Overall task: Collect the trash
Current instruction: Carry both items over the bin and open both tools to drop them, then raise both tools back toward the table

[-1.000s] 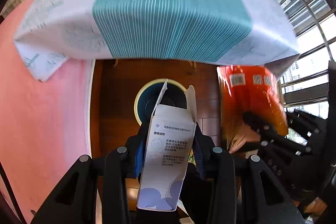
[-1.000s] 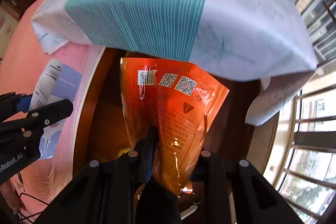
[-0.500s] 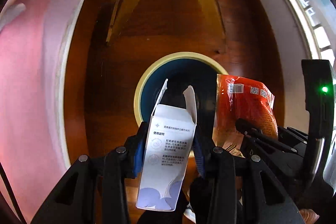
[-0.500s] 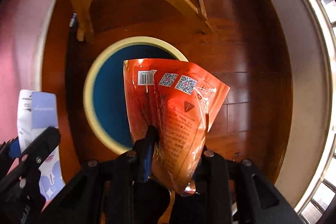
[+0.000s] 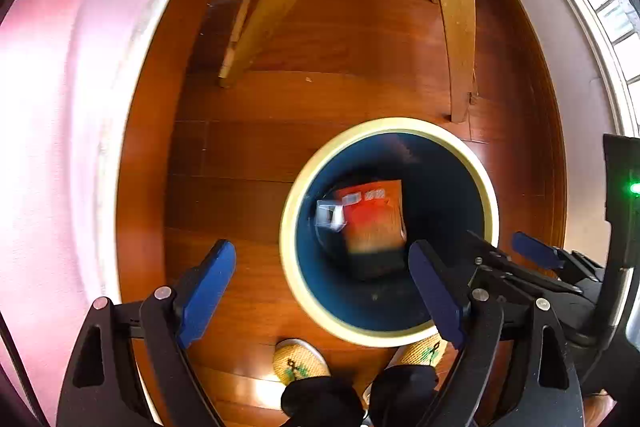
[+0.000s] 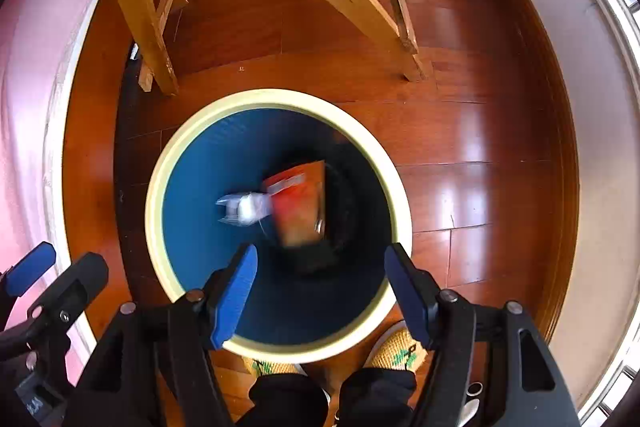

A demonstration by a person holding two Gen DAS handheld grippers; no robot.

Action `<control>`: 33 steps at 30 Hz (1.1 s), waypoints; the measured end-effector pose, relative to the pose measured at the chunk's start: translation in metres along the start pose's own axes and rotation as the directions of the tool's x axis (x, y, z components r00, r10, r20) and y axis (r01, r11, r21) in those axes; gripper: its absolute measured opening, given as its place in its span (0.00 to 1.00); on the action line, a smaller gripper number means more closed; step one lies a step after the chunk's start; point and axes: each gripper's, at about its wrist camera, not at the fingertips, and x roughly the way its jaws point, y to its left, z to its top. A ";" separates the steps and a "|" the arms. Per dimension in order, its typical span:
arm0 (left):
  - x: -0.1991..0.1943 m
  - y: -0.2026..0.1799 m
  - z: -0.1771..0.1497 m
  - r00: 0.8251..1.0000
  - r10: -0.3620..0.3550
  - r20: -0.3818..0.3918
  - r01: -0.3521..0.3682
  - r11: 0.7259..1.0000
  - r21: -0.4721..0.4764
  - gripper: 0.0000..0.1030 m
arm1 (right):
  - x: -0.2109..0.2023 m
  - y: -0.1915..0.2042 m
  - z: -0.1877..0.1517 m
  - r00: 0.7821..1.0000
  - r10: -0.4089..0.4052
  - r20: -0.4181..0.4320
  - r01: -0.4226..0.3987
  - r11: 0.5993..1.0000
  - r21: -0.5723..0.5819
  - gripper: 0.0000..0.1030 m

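A round bin (image 5: 486, 187) (image 6: 160, 183) with a cream rim and dark blue inside stands on the wooden floor below both grippers. Inside it, blurred, are an orange snack bag (image 5: 372, 223) (image 6: 302, 205) and a small white carton (image 5: 330, 215) (image 6: 244, 209), apparently falling. My left gripper (image 5: 324, 277) points straight down at the bin's left edge, its jaws opening wide with nothing between the blue pads (image 5: 208, 283). My right gripper (image 6: 322, 291) hangs over the bin's near half, jaws also opening and empty. The right gripper (image 5: 538, 255) also shows in the left view, the left gripper (image 6: 28, 271) in the right view.
Light wooden chair legs (image 5: 452, 27) (image 6: 132, 7) stand on the floor just beyond the bin. A pink wall or skirting (image 5: 60, 107) runs along the left, a window frame (image 5: 600, 7) along the right. A person's slippered feet (image 5: 300, 363) (image 6: 394, 349) stand right behind the bin.
Both grippers dropped from table height to just above the bin, then opened. The white carton left the left gripper and the orange bag left the right; both are now inside the bin.
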 end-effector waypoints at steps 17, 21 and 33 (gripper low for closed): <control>-0.202 0.009 -0.016 0.996 -0.012 0.094 0.005 0.998 0.068 0.85 | -0.196 0.011 -0.042 0.998 0.041 0.049 -0.041 0.999 0.003 0.65; -0.273 0.002 -0.018 0.986 -0.046 0.159 0.026 0.992 0.123 0.85 | -0.265 0.019 -0.055 0.994 0.053 0.093 -0.052 0.998 -0.018 0.65; -0.463 0.000 -0.009 0.895 -0.157 0.418 0.043 0.962 0.268 0.85 | -0.428 0.033 -0.082 0.939 0.021 0.344 0.000 0.998 -0.062 0.65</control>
